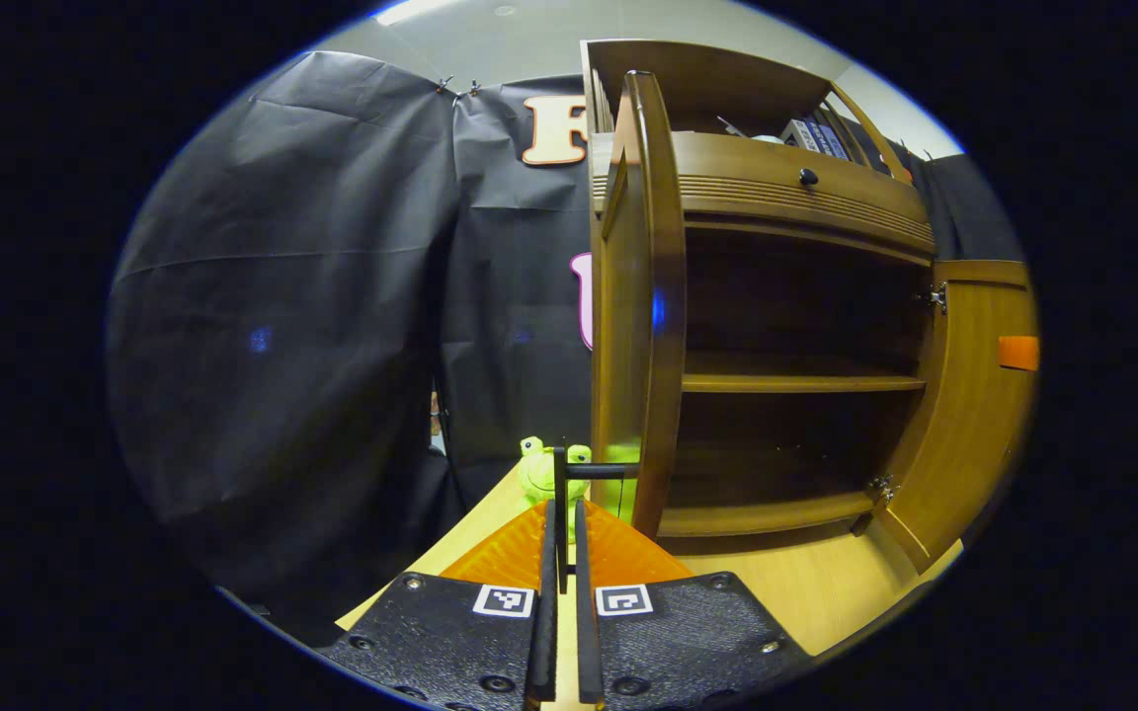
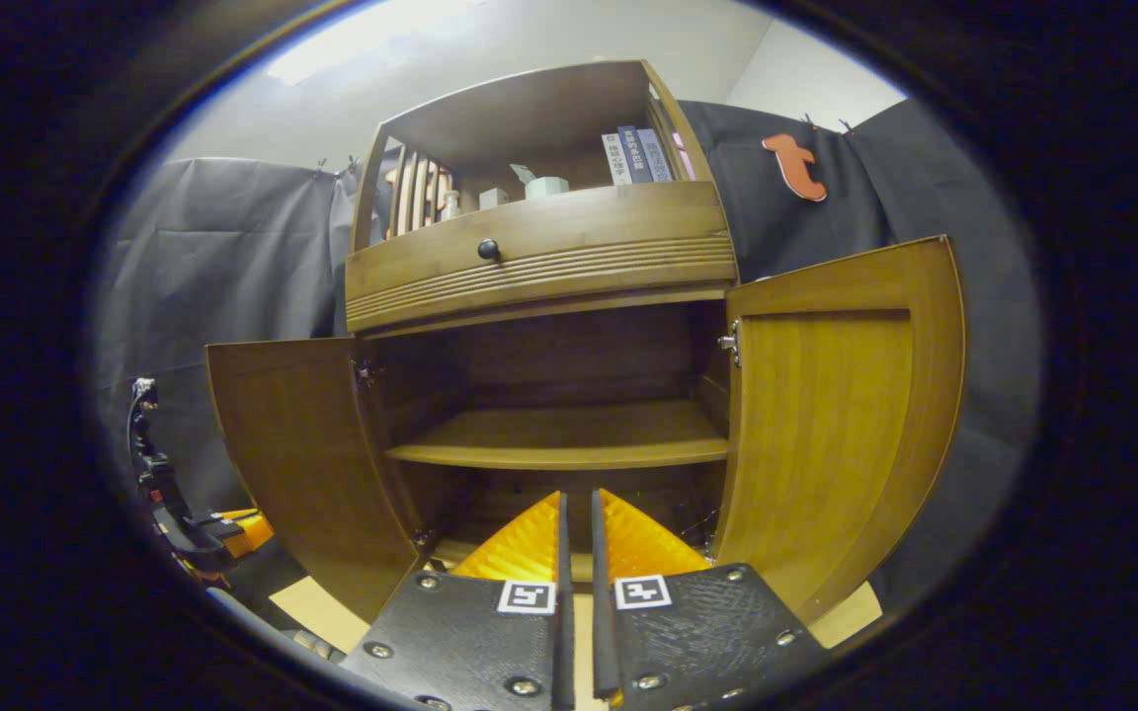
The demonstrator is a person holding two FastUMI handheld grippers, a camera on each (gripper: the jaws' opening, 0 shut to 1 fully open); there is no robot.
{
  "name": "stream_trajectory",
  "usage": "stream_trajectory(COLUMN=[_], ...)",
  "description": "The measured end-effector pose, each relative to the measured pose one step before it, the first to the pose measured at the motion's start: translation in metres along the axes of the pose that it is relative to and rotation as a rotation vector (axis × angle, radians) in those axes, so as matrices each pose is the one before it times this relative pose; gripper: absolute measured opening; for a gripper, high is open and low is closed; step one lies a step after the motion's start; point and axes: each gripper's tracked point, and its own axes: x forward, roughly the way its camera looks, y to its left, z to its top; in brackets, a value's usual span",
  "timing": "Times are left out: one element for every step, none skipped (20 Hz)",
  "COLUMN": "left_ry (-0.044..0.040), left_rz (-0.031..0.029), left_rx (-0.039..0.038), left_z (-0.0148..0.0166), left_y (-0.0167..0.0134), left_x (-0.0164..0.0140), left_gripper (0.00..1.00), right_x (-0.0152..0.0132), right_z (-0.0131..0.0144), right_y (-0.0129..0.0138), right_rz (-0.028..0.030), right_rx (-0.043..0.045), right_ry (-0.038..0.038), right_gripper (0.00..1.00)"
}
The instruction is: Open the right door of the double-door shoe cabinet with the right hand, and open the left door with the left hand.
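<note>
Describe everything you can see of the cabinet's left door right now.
The left door is a brown wooden panel with a recessed centre, swung wide open on metal hinges at the cabinet's left side. In the left gripper view it stands edge-on, upright, and the left hand-held gripper is closed on the thin dark bar handle near its lower edge. A green frog toy sits just behind.
</note>
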Motion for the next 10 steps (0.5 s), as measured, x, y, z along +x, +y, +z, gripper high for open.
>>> stream_trajectory(left_ry=[-0.00462,-0.00141,0.00051,0.00062,0.00274,0.00433,0.00006,-0.00198,0.00104,-0.00081], left_rz=[0.01906,0.02194,0.01400,0.01421,0.01664,0.02062,0.01554,-0.00837,0.00357,-0.00182], left_rx=[0.00067,0.00022,-0.00427,-0.00730,-0.00656,-0.00341,-0.00378,-0.01271,-0.00686,-0.00291], left_z=[0.00234,-0.00147,0.00083,-0.00010,-0.00006,-0.00050,-0.00027,0.00207,0.00066,0.00132], left_y=[0.00676,0.00590,0.00582,0.00515,0.00579,0.00739,0.00632,0.00001,-0.00035,-0.00156], left_x=[-0.00710,0.00696,-0.00458,-0.00139,-0.00172,-0.00204,-0.00239,-0.00328,-0.00172,-0.00229], left_gripper=[0.08,0.00,0.01,0.01,0.01,0.00,0.01,0.01,0.01,0.01], right_x=[-0.00004,0.00071,0.00022,0.00088,0.00049,0.00007,0.00126,0.00034,0.00048,0.00083], right_z=[-0.00031,-0.00226,-0.00088,0.00011,0.00006,-0.00129,0.00007,-0.00109,-0.00146,-0.00187], right_y=[0.00068,0.00095,0.00058,0.00105,0.00122,0.00160,0.00089,0.00189,0.00161,0.00185], right_rz=[0.00237,0.00237,0.00273,0.00259,0.00363,0.00279,0.00235,0.00278,0.00427,0.00362], right_rx=[0.00106,0.00152,0.00220,0.00274,0.00318,0.00209,0.00090,0.00073,0.00051,-0.00103], right_ry=[0.00190,0.00357,0.00255,0.00166,0.00177,0.00142,0.00135,0.00220,0.00453,0.00513], right_gripper=[0.08,0.08,0.08,0.08,0.08,0.08,0.08,0.08,0.08,0.07])
